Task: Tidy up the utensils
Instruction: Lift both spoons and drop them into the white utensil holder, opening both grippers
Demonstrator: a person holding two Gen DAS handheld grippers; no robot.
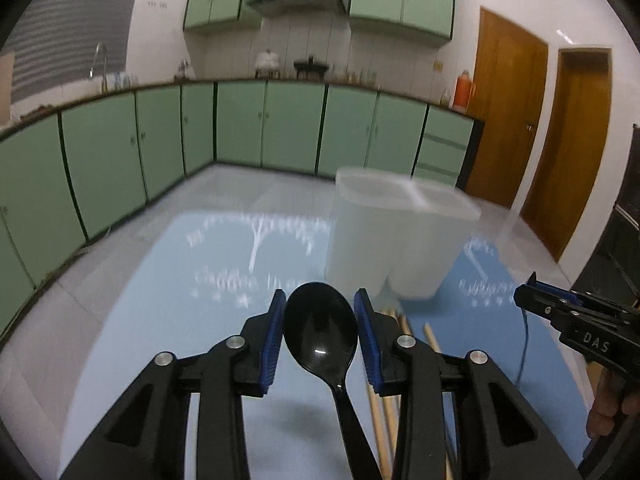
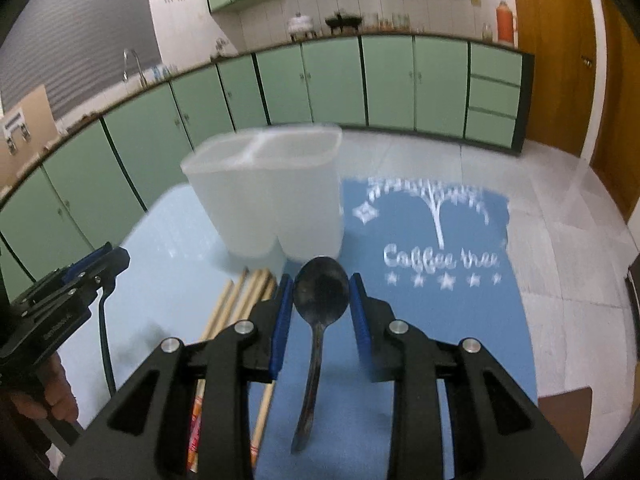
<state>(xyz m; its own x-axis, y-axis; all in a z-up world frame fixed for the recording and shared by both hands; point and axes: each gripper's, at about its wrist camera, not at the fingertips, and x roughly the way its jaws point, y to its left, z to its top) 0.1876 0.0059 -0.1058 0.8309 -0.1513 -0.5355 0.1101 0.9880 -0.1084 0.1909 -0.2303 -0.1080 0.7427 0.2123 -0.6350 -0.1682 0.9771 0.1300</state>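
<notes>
Blue-padded jaws of the left gripper [image 1: 320, 326] are clamped on the bowl of a glossy black spoon [image 1: 320, 330], lifted above the table with its handle trailing back toward the camera. Likewise the right gripper [image 2: 321, 300] is closed on the bowl of a second, duller dark spoon [image 2: 320, 292], also held off the surface. Beneath both lies a light blue tabletop [image 1: 168, 280] with a darker blue mat [image 2: 432, 320] printed with a white tree and the words "Coffee tree"; only the right wrist view shows that print sharply. Wooden chopsticks [image 2: 240, 300] lie on the table just left of the right gripper, partly hidden under its frame. Just beyond stands a translucent two-compartment utensil holder [image 2: 268, 196], upright and blurred. Each view catches the other gripper at its edge, with a hand on its grip. Farther off, pale floor tiles run to green cabinets [image 1: 240, 128] under a counter, and wooden doors [image 1: 508, 108] stand at the right.
</notes>
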